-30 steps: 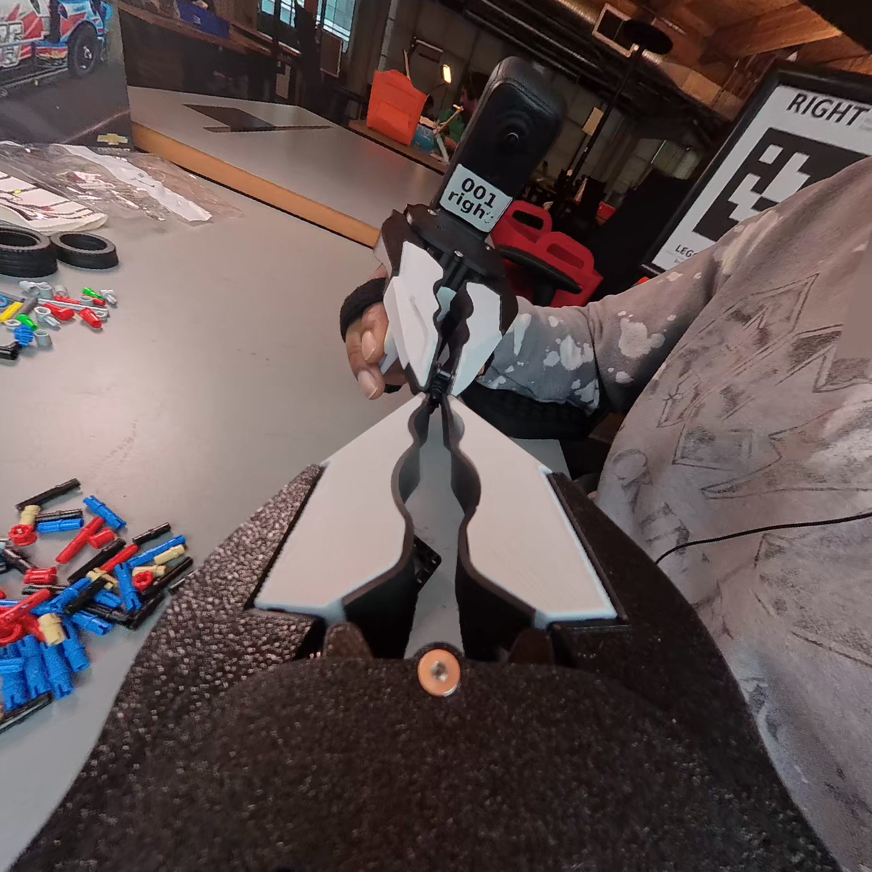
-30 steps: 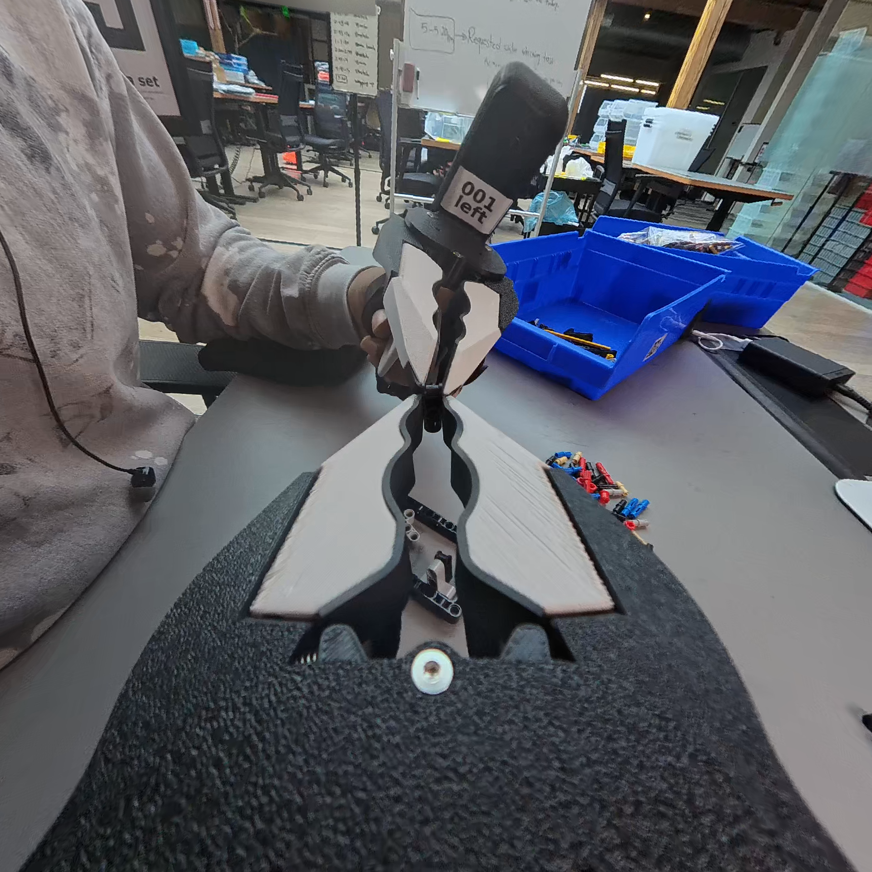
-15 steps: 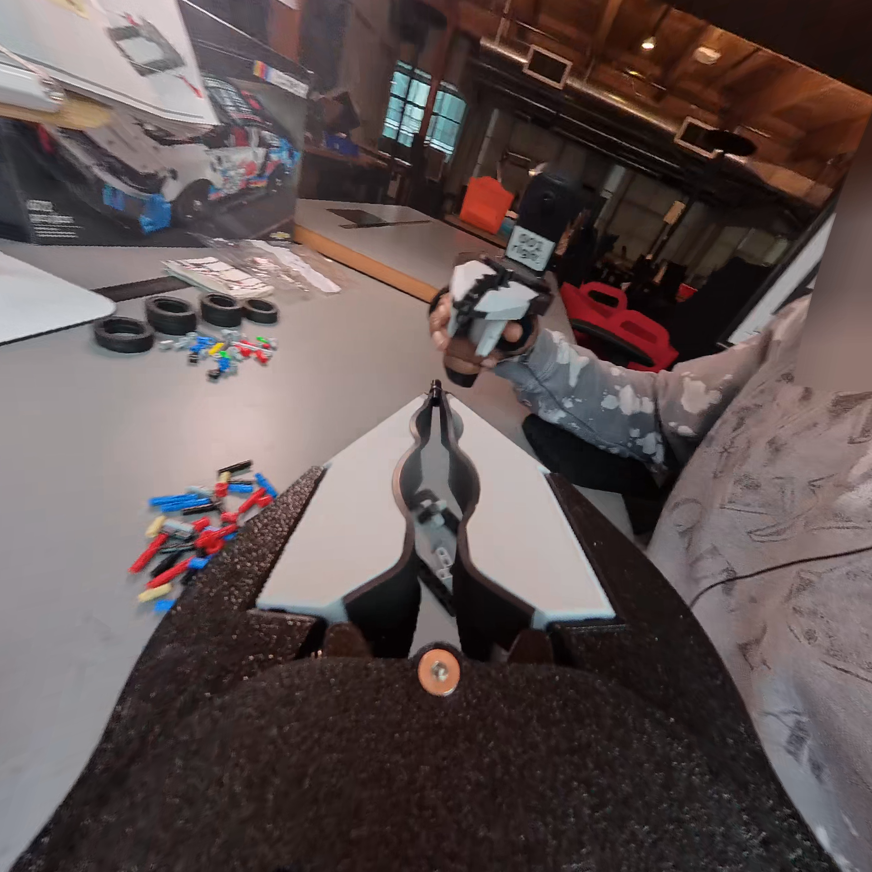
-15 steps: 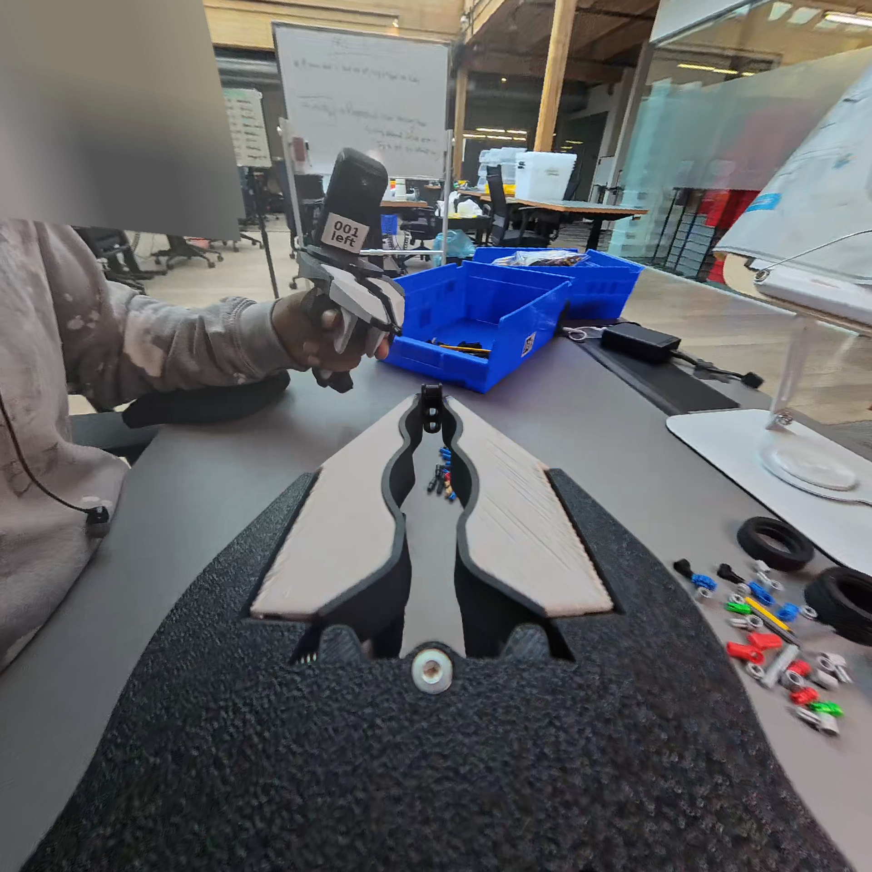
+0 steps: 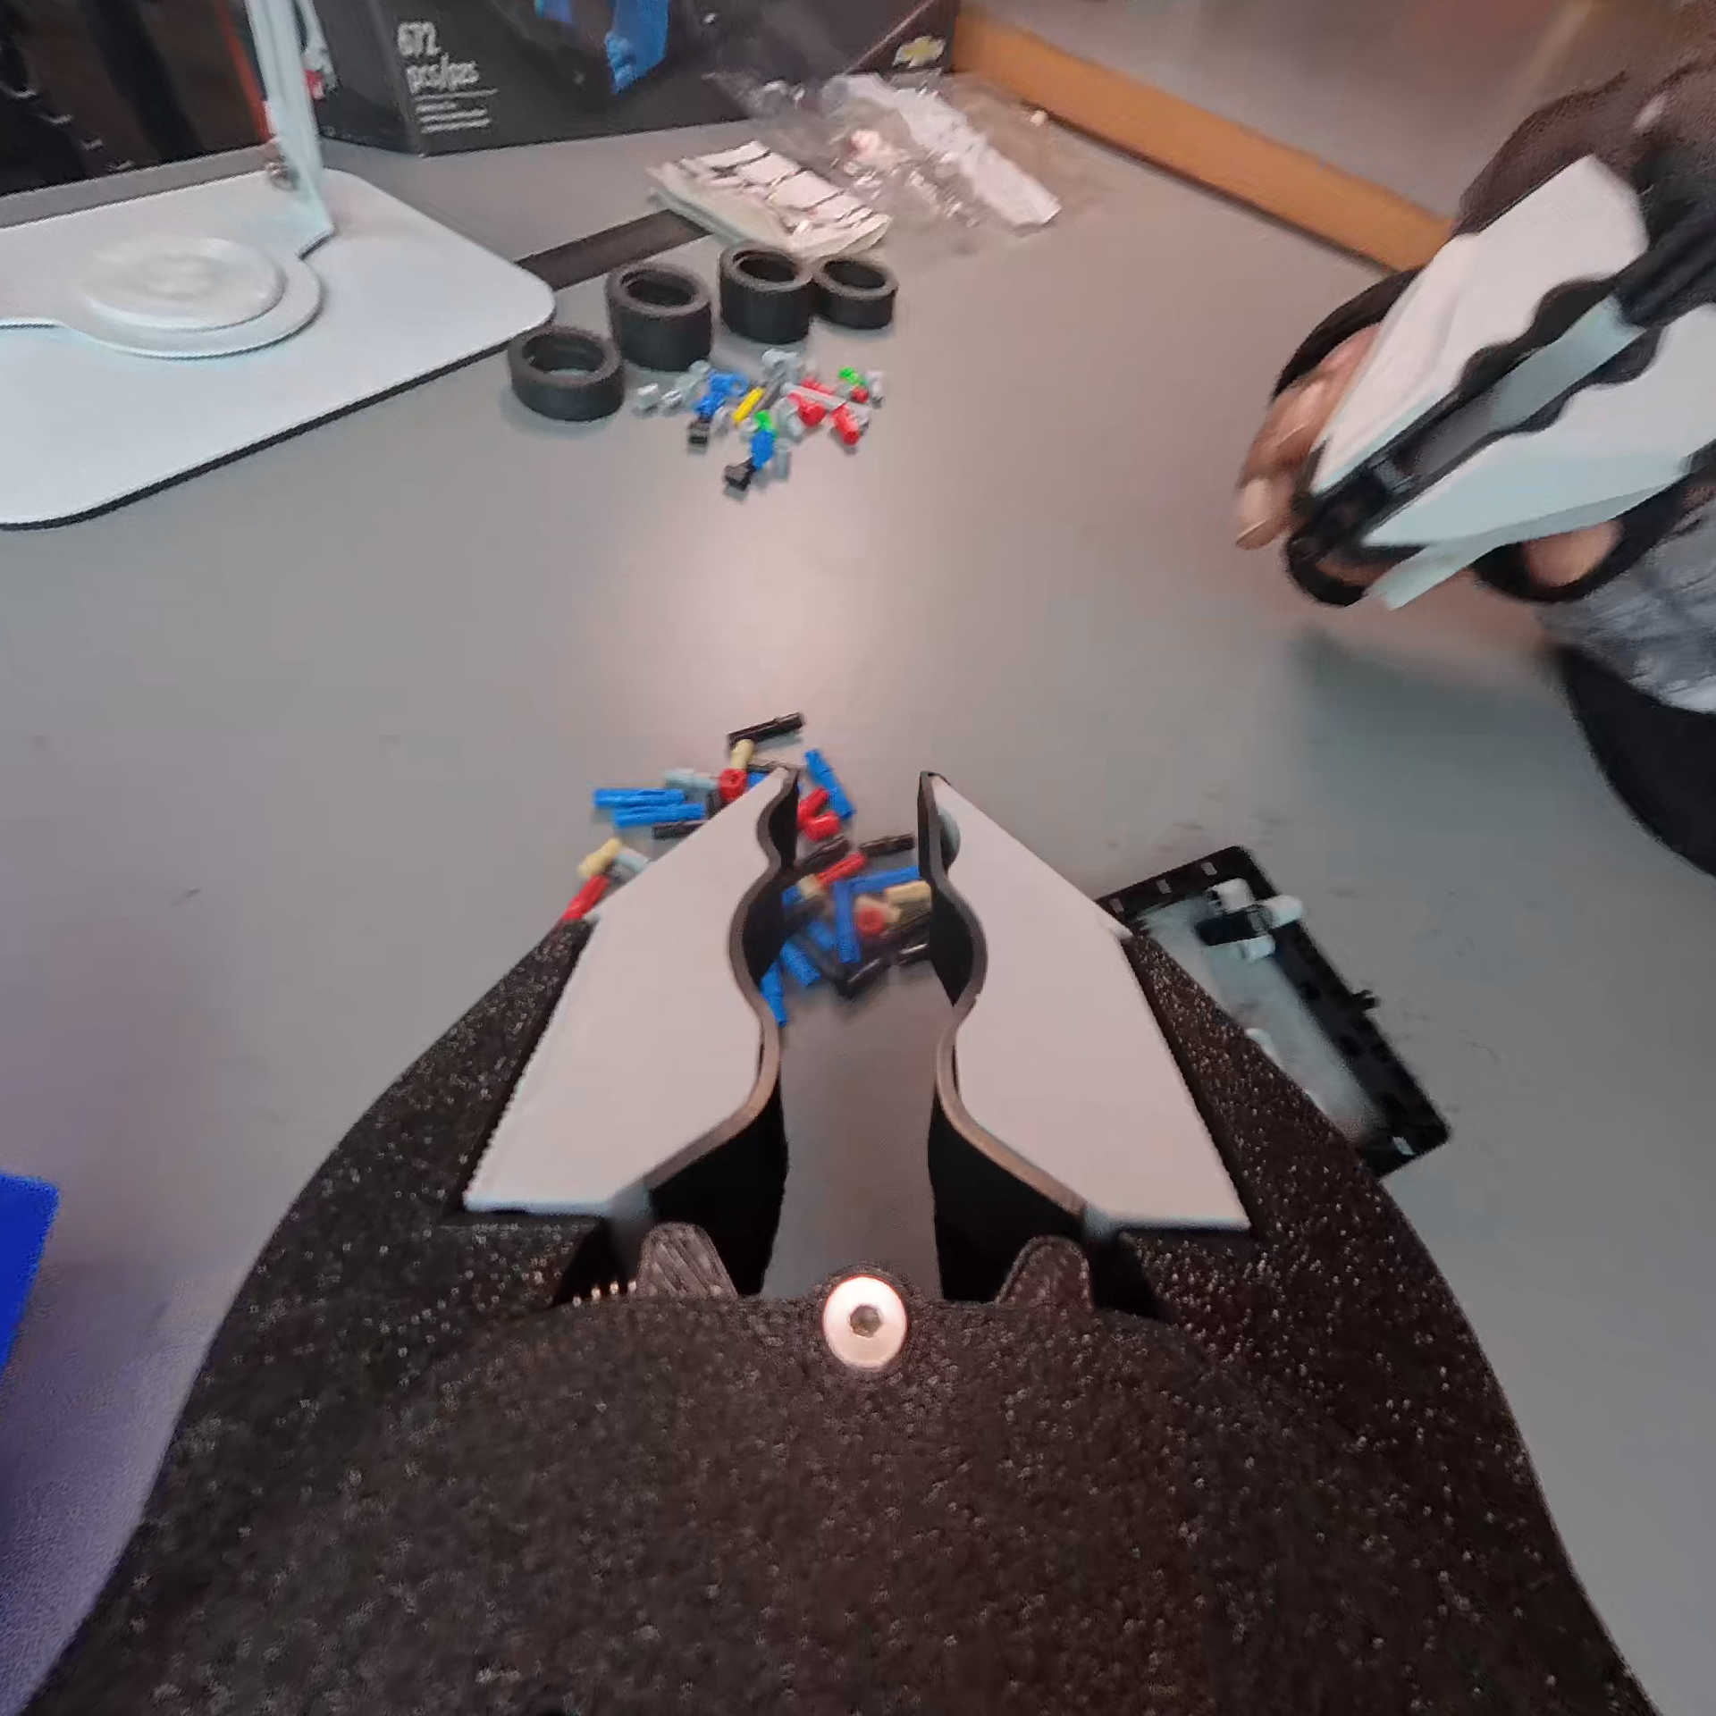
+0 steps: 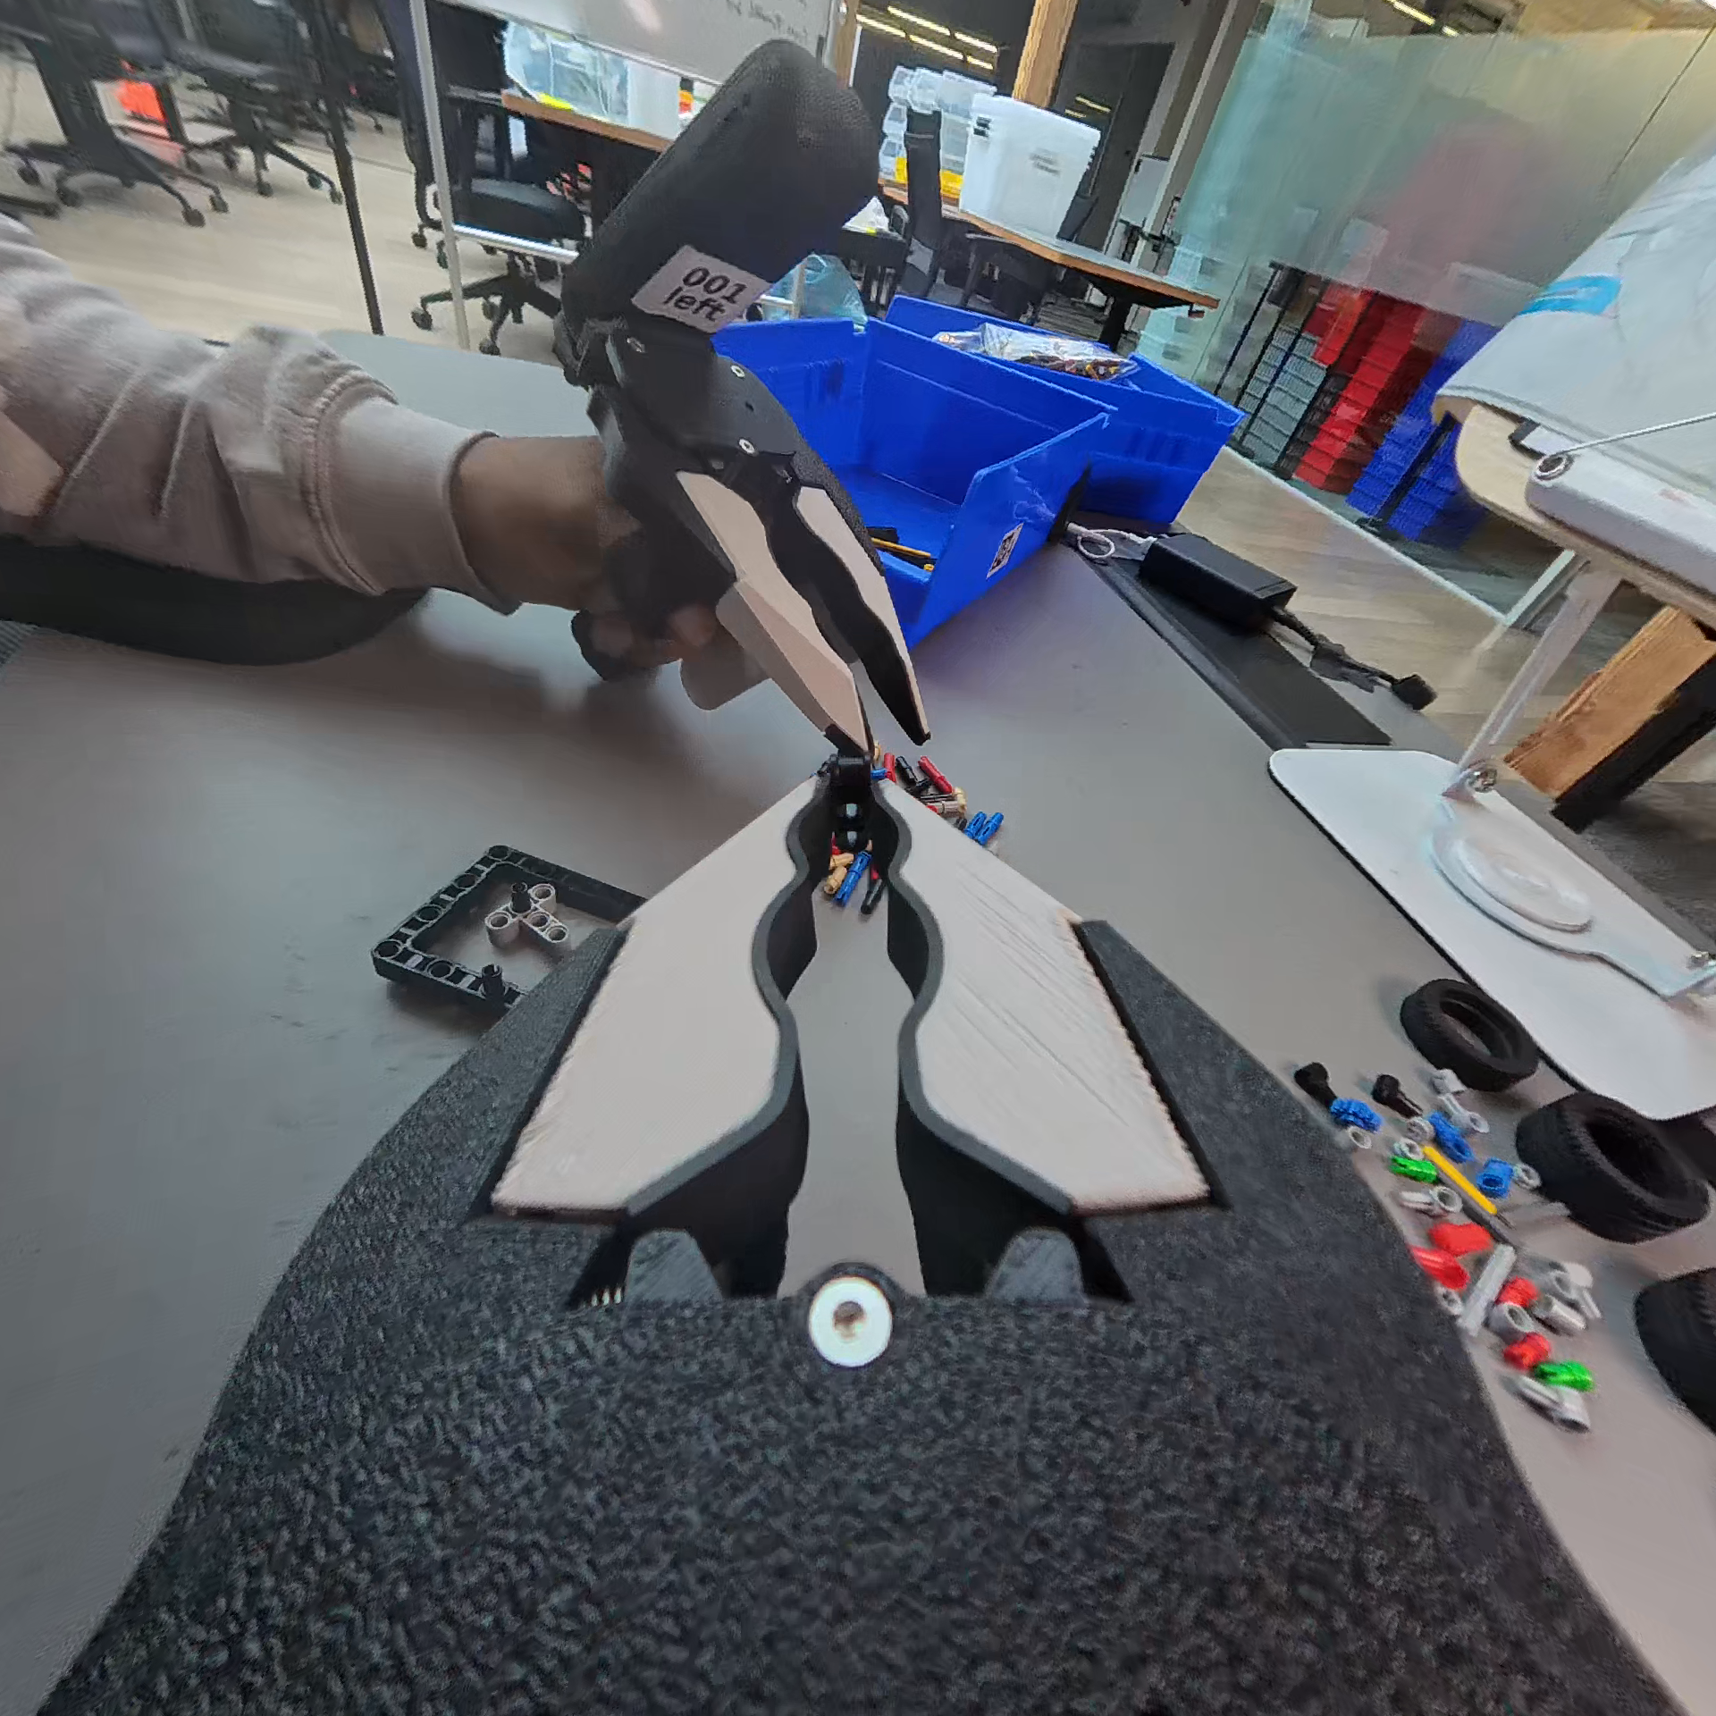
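Note:
My left gripper is open and empty, pointing down over a pile of small blue, red, tan and black pins on the grey table. It also shows in the right wrist view, held in a hand, its tips just above the pile. My right gripper is shut on a small black connector piece, close to the left gripper's tips. It shows at the upper right of the left wrist view. A black rectangular frame with a grey piece inside lies beside the pile.
Several black tyres and a second scatter of small coloured parts lie farther off, by a white stand base. Blue bins and a black power adapter sit at the table's far side. A box and plastic bags lie beyond the tyres. My right fingertips sit around 10 centimeters from my left ones.
The two grippers were tip to tip, both shut. My left gripper has since swung away, tilted down over the pin pile and opened. My right gripper stays shut on the black piece.

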Motion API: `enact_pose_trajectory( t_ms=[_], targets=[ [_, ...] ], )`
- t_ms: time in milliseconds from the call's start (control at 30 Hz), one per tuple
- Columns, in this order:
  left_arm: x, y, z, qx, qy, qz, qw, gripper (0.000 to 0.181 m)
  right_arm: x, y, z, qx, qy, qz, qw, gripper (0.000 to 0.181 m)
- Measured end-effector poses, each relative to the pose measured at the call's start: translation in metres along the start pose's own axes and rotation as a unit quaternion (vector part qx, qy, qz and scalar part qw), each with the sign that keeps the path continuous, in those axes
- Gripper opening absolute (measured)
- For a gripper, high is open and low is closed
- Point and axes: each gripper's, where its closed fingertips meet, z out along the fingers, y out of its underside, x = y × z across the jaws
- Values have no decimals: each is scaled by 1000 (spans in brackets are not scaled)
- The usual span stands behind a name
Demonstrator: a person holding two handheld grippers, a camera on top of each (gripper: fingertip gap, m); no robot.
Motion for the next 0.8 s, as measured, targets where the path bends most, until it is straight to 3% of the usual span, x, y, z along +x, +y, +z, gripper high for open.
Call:
enact_pose_trajectory(
  t_ms=[33, 133, 233, 467, 800],
  targets=[
    [14, -8, -2, 22, 41, -21, 999, 28, -2, -1, 2, -3, 6, -18, 1000, 8],
    [58, -30, -11, 72, 189, -113, 973, 32, -9, 0, 12, -27, 27, -95, 995, 7],
    [74, -29, -11, 63, 259, -186, 946, 37, -17, 7, 23, -68, 32, -143, 987, 7],
    [85, -22, -8, 35, 275, -190, 942, 32, -28, 0, 28, -85, 30, -171, 981, 7],
    [96, -28, -16, 51, 312, -202, 927, 24, -33, -12, 23, -73, 32, -176, 981, 7]
  ],
)
